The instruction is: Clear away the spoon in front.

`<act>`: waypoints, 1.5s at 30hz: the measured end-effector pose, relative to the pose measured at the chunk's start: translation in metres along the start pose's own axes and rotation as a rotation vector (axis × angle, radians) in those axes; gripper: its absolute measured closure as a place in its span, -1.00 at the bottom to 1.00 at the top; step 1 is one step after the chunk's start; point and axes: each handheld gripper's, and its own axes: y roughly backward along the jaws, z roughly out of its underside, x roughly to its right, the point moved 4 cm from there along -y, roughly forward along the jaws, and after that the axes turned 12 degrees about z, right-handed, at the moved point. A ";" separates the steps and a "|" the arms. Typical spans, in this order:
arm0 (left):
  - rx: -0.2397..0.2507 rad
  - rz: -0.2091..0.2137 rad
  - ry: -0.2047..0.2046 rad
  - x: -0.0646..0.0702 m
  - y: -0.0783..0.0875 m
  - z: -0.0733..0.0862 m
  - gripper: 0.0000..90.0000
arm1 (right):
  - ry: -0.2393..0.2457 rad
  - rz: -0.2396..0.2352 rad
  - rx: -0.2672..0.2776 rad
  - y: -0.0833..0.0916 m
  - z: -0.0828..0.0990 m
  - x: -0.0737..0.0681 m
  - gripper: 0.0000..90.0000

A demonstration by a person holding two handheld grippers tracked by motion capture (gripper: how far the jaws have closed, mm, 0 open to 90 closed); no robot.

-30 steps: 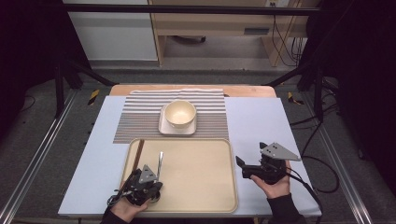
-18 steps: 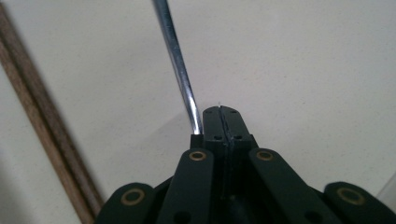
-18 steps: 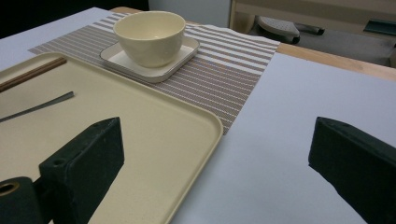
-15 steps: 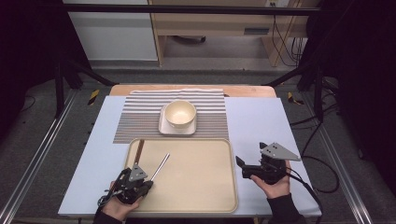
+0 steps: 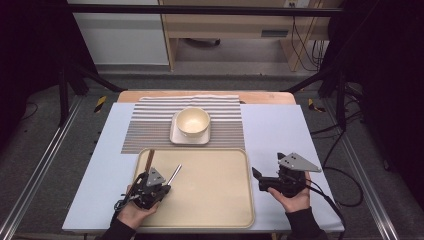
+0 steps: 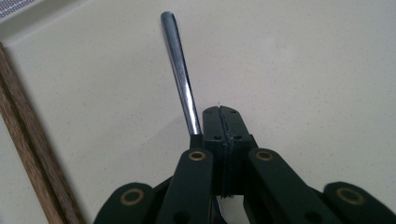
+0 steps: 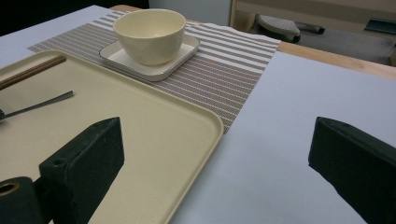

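Now my left gripper (image 6: 223, 122) is clamped, seemingly on the slim silver metal utensil handle (image 6: 180, 74); my right gripper (image 7: 217, 168) gapes wide beside the beige plastic tray (image 7: 154, 140).

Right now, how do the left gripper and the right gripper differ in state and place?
The left gripper is shut on a metal utensil handle over the tray; the right gripper is open and holds nothing, beside the tray over the blue mat. Both are hand-held with black jaws.
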 end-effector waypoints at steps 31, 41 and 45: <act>-0.008 0.008 0.046 0.000 0.020 0.023 0.99 | -0.004 0.000 0.005 0.001 -0.001 0.001 -0.92; -0.013 0.005 0.068 -0.007 0.031 0.033 0.99 | -0.004 0.000 0.001 0.001 0.000 0.000 -0.92; -0.012 0.004 0.069 -0.008 0.031 0.033 0.99 | -0.005 0.001 0.003 0.001 -0.001 0.000 -0.92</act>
